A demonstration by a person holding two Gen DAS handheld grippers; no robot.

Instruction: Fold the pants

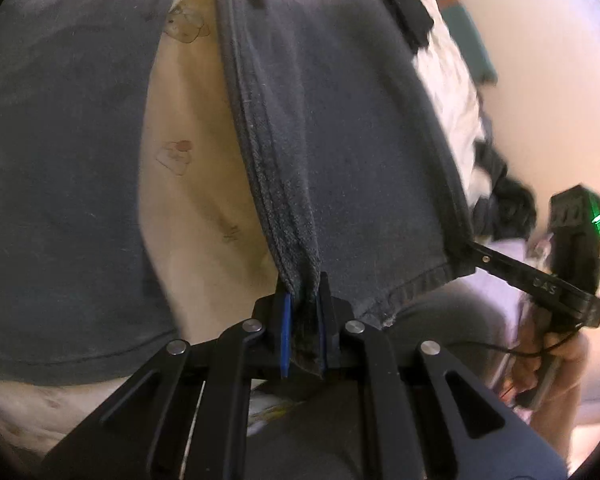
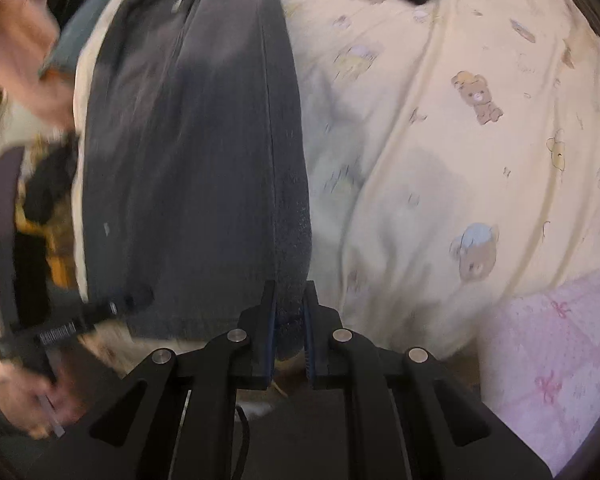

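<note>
Early in the fold, by the look of it. Dark grey pants pinched at the hem end by both grippers and lifted off the bed sheet, the cream one printed with bears.

Left gripper closed tight on a bunched seam edge of a leg, blue-padded fingers pressing cloth from either side; fabric running away toward 12 o'clock in the left wrist view. Right gripper likewise clamped on a folded edge of the same leg, cloth stretching up toward 12 o'clock and spreading to 10 o'clock in its own view. In the left view, right gripper visible at 3 o'clock, gripping the hem corner.

Done so far: hem grasped at two points, cloth raised. Second leg draped at 9 o'clock in the left view, apparently not yet aligned. Left to do: laying the legs together, folding lengthwise, then across toward the waist. Waistband not clearly visible.
</note>
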